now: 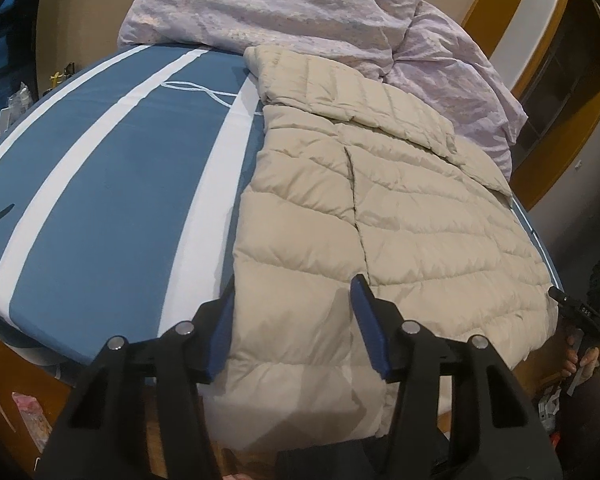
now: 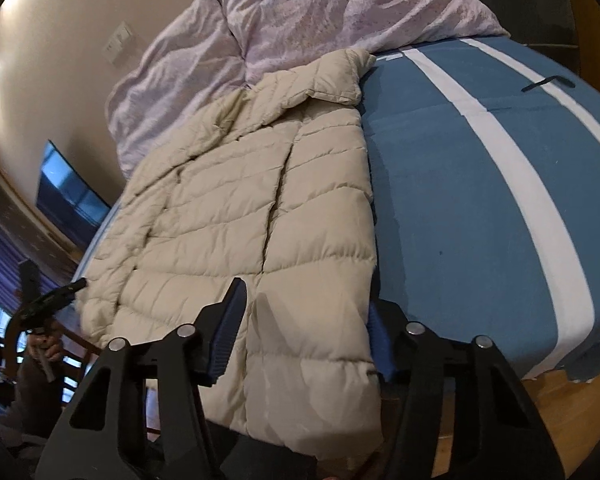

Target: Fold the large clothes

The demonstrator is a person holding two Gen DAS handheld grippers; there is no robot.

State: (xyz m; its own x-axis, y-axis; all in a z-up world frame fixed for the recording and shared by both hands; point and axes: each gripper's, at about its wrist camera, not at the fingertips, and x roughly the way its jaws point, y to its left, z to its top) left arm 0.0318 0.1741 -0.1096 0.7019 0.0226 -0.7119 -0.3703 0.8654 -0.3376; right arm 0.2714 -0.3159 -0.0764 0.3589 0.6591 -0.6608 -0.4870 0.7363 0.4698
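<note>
- Puffer jacket [image 1: 380, 208], beige and quilted, lies flat on the blue bed sheet with white stripes [image 1: 112, 184]; its hem hangs over the near bed edge, handy for you to grab.
- Your left hand-held gripper [image 1: 292, 320] straddles one hem corner, half open; whether its pads press the fabric I cannot tell.
- Your right hand-held gripper [image 2: 304, 320] does likewise at the other corner, probably for a lengthwise fold.
- Crumpled lilac duvet [image 1: 280, 4] sits beyond the collar.

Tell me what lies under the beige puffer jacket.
The beige puffer jacket lies on a blue sheet with white stripes. Its hem overhangs the bed edge; the sheet beneath is covered.
</note>
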